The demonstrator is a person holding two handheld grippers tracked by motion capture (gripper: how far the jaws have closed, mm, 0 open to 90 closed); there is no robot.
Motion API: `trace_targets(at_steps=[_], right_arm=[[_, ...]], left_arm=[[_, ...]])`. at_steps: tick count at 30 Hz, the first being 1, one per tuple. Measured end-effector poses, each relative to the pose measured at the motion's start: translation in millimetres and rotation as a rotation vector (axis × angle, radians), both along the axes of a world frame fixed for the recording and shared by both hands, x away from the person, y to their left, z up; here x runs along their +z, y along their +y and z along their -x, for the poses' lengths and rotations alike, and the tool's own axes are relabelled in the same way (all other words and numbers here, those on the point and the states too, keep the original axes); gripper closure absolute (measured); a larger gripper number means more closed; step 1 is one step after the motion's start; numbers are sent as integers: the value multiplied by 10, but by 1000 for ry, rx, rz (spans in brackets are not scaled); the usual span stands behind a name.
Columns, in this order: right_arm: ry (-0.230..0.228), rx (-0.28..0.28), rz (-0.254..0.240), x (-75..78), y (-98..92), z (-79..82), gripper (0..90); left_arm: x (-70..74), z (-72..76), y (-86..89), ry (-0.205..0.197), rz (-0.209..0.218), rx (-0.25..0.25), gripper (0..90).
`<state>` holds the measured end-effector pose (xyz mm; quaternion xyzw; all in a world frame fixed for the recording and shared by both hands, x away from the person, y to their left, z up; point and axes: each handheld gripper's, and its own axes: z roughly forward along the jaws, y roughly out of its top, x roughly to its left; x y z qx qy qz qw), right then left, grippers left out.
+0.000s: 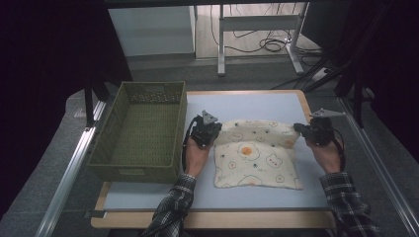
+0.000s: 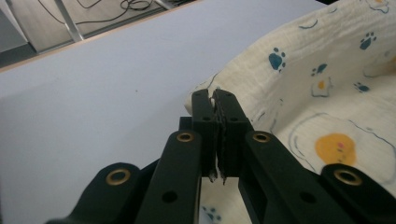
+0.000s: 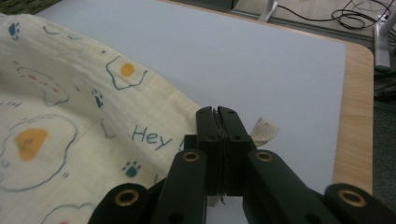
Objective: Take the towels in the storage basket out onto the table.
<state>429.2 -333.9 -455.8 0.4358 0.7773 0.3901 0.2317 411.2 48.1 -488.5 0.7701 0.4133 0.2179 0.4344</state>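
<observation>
A cream cloth [image 1: 257,158] printed with fried eggs and blue paws lies on the pale blue table top [image 1: 247,101]. Its far edge is raised off the surface between the two grippers. My left gripper [image 1: 211,132] is shut on the cloth's far left corner; in the left gripper view the black jaws [image 2: 214,95] meet on the cloth's [image 2: 327,93] edge. At the far right corner my right gripper [image 1: 302,129] is shut too. In the right gripper view its jaws [image 3: 216,112] pinch the cloth [image 3: 70,116], and a small fabric tag [image 3: 264,130] pokes out beside them.
A green woven basket [image 1: 181,128] stands along the table's left side, close to my left hand. The wooden table edge [image 3: 357,116] runs to the right of the cloth. Metal desk legs [image 1: 221,44] and cables [image 1: 269,44] lie on the floor beyond.
</observation>
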Motion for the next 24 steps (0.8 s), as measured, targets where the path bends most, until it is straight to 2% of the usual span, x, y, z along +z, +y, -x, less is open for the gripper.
trace_targets(at_steps=[7, 18, 24], right_arm=[[5, 26, 11, -63, -22, 294, 886], [8, 52, 21, -180, -74, 654, 886], [11, 65, 19, -227, -96, 861, 886]], left_arm=[[-48, 241, 23, -2, 1, -31, 878], [-203, 588, 13, 8, -6, -82, 877], [-284, 772, 45, 11, 9, -104, 877]])
